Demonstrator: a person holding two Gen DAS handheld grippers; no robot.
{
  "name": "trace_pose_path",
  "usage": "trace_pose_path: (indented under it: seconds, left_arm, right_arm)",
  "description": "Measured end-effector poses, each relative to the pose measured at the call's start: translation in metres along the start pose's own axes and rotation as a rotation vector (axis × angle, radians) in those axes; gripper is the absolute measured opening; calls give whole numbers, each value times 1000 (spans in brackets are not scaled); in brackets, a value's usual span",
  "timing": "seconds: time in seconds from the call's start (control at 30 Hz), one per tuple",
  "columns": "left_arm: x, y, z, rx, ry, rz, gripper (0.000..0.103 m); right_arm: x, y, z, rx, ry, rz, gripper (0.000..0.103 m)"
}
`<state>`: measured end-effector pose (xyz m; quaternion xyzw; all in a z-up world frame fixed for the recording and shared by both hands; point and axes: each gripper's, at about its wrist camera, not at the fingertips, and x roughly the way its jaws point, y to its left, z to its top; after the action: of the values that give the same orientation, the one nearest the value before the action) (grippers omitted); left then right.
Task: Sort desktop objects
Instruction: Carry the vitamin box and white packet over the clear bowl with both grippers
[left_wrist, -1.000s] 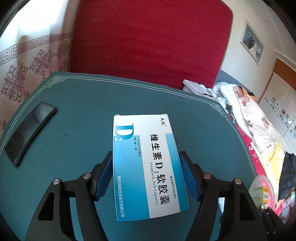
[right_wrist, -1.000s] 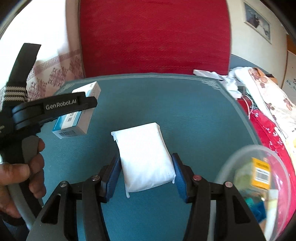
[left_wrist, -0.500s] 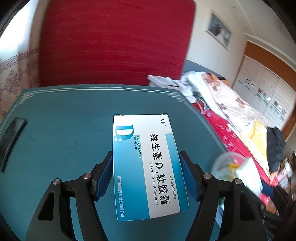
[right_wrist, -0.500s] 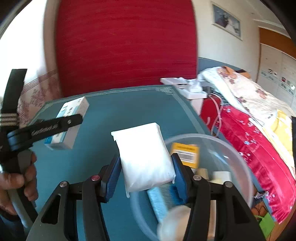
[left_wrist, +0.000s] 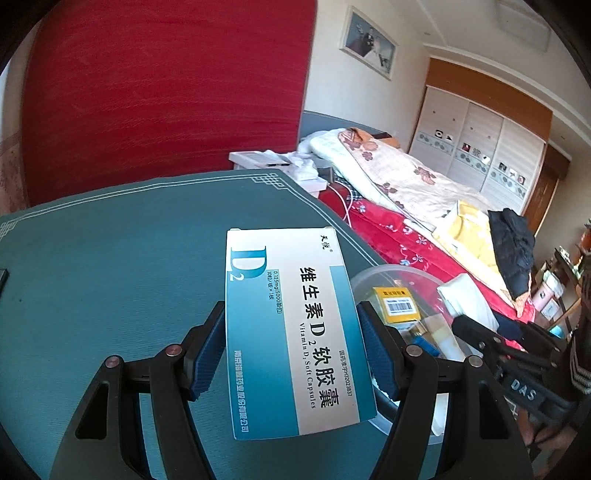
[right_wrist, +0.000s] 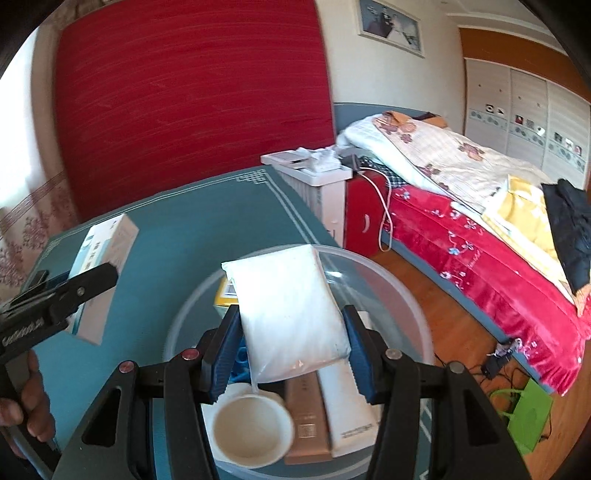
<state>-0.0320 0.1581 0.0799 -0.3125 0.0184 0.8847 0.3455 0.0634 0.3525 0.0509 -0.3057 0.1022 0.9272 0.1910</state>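
Note:
My left gripper (left_wrist: 291, 350) is shut on a blue and white vitamin D2 box (left_wrist: 291, 328), held above the teal tabletop (left_wrist: 110, 258) beside a clear plastic basin (left_wrist: 388, 273). My right gripper (right_wrist: 291, 347) is shut on a white soft packet (right_wrist: 288, 310), which hangs over the clear basin (right_wrist: 413, 306). In the basin lie a white bowl (right_wrist: 251, 432), a brown box (right_wrist: 306, 421), a white box (right_wrist: 347, 410) and a yellow box (right_wrist: 223, 295). The right wrist view also shows the vitamin box (right_wrist: 103, 269) in the left gripper at the left, with a hand (right_wrist: 26, 413) on its handle.
A red headboard-like panel (left_wrist: 166, 96) stands behind the table. To the right are a white heater or side unit (right_wrist: 314, 181), a bed with red cover (right_wrist: 498, 266) and wooden floor (right_wrist: 454, 332) with a green bag (right_wrist: 528, 417). A dark flat object (left_wrist: 3, 280) lies at the table's left edge.
Both grippers have swung to the right with their loads. The packet has come from over the bare table to over the basin. The vitamin box has neared the basin's rim.

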Motion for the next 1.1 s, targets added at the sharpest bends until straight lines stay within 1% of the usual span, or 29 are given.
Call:
trace_pose_path:
  seconds: [0.03, 0.13, 0.3, 0.63, 0.87, 0.9, 0.97, 1.1]
  left_arm:
    - [-5, 0, -3, 3, -1, -2, 72]
    - [-5, -4, -5, 13, 6, -2, 72]
    - [-2, -4, -10, 7, 33, -26, 72]
    - [1, -10, -16, 27, 44, -45, 72]
    - [-2, -20, -21, 53, 48, -61, 72]
    - [-2, -23, -22, 59, 50, -66, 72]
    - [-2, -28, -24, 71, 54, -73, 72]
    - [-3, -39, -24, 97, 54, -75, 72]
  right_arm:
    - [2, -3, 0, 7, 3, -3, 58]
    - [9, -9, -3, 26, 23, -6, 58]
    - [20, -16, -8, 42, 52, -9, 58]
    - [46, -19, -5, 28, 101, -8, 58]
    - [43, -24, -2, 44, 95, 14, 60]
    - [42, -26, -2, 46, 92, 16, 60]
    - [37, -32, -3, 61, 84, 28, 64]
    - [27, -44, -4, 101, 61, 39, 65]
